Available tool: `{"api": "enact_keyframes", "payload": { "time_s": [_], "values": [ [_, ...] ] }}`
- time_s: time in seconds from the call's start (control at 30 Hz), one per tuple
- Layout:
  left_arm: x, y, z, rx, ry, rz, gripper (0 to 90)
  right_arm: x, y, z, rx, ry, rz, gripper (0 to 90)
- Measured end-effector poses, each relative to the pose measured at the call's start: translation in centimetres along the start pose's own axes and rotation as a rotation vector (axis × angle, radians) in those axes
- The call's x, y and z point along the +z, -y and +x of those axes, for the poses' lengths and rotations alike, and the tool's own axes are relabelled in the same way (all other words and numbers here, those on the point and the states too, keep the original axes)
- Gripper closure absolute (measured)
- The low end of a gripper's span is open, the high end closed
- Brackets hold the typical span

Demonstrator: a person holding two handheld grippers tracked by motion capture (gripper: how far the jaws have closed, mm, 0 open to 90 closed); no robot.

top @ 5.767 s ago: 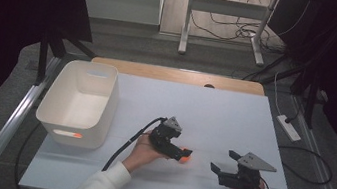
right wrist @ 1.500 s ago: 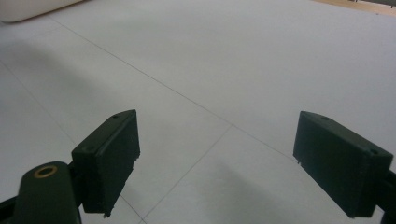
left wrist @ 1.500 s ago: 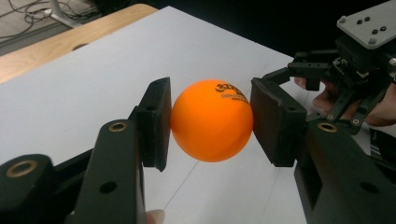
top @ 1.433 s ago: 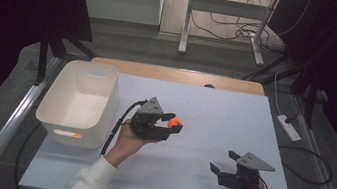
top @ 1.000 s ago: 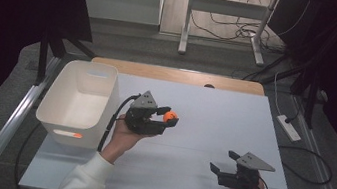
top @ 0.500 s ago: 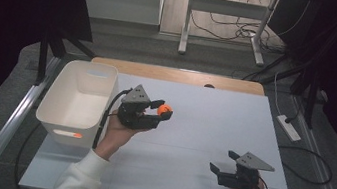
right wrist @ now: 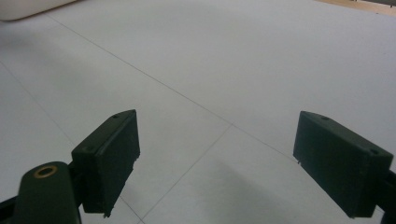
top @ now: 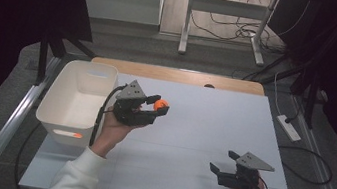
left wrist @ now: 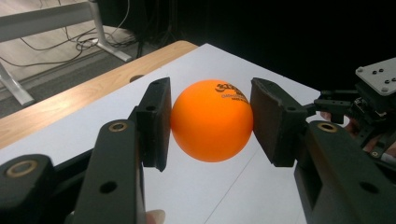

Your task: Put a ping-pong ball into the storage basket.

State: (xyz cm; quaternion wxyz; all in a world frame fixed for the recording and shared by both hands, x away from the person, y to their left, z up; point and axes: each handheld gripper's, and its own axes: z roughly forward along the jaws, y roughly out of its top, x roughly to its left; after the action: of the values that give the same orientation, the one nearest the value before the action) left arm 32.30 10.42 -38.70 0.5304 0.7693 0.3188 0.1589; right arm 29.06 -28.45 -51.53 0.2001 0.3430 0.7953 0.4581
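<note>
An orange ball [top: 160, 105] with small dark print sits pinched between the two black pads of my left gripper [top: 157, 108], held in the air above the white table just right of the white bin [top: 77, 101]. In the left gripper view the ball [left wrist: 212, 120] touches both pads, so this gripper [left wrist: 211, 122] is shut on it. My right gripper [top: 223, 163] rests low at the front right of the table, jaws wide apart. The right gripper view shows the right gripper [right wrist: 217, 158] with bare white table between its jaws.
The white bin stands at the table's left edge, with an orange mark [top: 68, 134] showing through its front wall. A wooden strip [top: 179, 75] runs along the table's far edge. A power strip [top: 289, 127] lies on the floor at the right.
My left gripper has carried the orange ball up and to the left, from the middle front of the table to beside the bin. The right gripper has stayed put.
</note>
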Motion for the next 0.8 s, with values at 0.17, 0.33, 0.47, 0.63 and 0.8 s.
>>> {"api": "enact_keyframes", "payload": {
  "time_s": [0.17, 0.33, 0.47, 0.63, 0.8],
  "values": [
    [-0.3, -0.1, 0.2, 0.003, -0.014, -0.002, 50.7, 0.0, 0.0, 0.0, 0.0, 0.0, 0.001, 14.4],
    [-0.3, -0.1, 0.3, 0.009, -0.029, 0.001, 50.7, 0.0, 0.0, 0.0, -0.001, 0.002, 0.003, 14.4],
    [-0.6, -0.2, 0.7, 0.004, -0.042, -0.006, 50.6, 0.0, 0.0, 0.0, -0.002, 0.002, 0.004, 14.4],
    [-1.2, -0.3, 1.3, -0.002, -0.073, -0.015, 50.7, 0.0, 0.0, 0.0, -0.002, 0.001, 0.004, 14.4],
    [-1.6, -0.4, 1.9, -0.006, -0.094, -0.013, 50.7, 0.1, 0.0, 0.0, -0.002, 0.002, 0.004, 14.3]
  ]
}}
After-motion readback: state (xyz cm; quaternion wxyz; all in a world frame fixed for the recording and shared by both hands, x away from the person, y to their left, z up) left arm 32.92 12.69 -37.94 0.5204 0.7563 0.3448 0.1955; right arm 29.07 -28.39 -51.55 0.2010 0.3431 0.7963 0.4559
